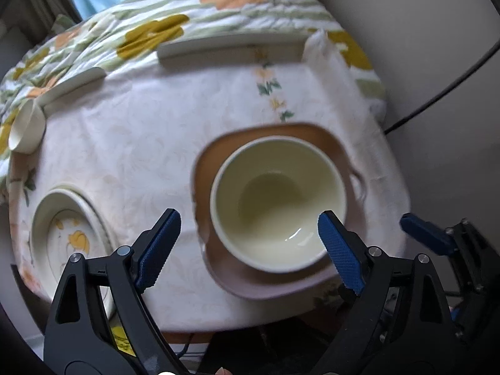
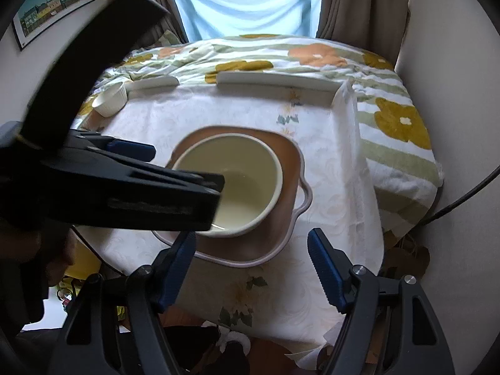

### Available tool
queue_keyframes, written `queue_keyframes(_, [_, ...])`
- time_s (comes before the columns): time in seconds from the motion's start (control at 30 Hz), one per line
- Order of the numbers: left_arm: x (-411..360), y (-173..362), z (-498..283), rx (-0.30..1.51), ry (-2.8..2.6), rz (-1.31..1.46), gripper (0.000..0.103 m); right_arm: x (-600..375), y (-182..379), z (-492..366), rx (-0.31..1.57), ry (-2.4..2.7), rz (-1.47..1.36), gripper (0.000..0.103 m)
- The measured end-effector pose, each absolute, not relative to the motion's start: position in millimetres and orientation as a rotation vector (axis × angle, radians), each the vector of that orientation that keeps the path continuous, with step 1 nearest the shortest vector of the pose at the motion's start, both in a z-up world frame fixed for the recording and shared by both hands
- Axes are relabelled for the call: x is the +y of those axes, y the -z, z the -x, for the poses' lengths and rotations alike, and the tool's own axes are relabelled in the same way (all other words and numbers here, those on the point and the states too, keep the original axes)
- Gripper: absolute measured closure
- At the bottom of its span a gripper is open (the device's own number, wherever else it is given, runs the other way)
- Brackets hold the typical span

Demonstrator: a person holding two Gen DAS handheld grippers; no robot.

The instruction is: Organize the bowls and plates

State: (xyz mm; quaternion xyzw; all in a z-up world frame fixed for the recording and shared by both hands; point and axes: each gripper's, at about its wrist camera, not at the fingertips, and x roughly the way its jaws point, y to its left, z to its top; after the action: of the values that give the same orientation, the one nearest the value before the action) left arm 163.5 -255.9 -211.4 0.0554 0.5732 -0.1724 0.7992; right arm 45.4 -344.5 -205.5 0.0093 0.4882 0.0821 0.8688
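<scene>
A cream bowl stands upright in a brown square plate with a pink rim and a side handle. My left gripper hangs open above them, one finger over the bowl's near rim, the other left of the plate, pressing nothing. My right gripper is open and empty over the plate's near edge; one of its blue pads shows at the right of the left wrist view. A yellow-flowered dish nested in a larger white one sits at the table's left.
A small white ramekin stands at the far left by long white rims. Behind lies a flowered blanket. The clothed table drops off at front and right. A dark cable runs along the right wall.
</scene>
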Motion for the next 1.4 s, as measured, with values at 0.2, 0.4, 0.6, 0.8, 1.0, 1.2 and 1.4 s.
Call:
queue_keyframes(0.2, [-217, 142, -152, 1.054, 0.266, -0.057, 0.014, -338, 168, -47, 0.96, -0.258, -0.018, 0.034])
queue_keyframes(0.4, [-149, 91, -149, 0.81, 0.002, -0.08, 0.0, -312, 141, -71, 0.891, -0.366, -0.013, 0.001])
queue_keyframes(0.6, [-66, 93, -173, 0.824, -0.073, -0.005, 0.0, -265, 124, -119, 0.854, -0.433, 0.0, 0.001])
queue_keyframes(0.8, [31, 107, -200, 0.86, -0.124, 0.163, 0.0, -197, 112, -177, 0.873, -0.495, 0.027, 0.001])
queue_keyframes(1.0, [126, 136, -246, 0.905, -0.179, 0.356, 0.0, -126, 123, -255, 0.928, -0.519, 0.018, 0.001])
queue_keyframes(1.2, [180, 199, -303, 1.02, -0.14, 0.555, 0.01, -66, 167, -329, 1.056, -0.572, -0.016, 0.001])
queue_keyframes(1.4, [188, 264, -345, 1.123, -0.094, 0.682, 0.039, -30, 222, -385, 1.189, -0.6, -0.044, 0.024])
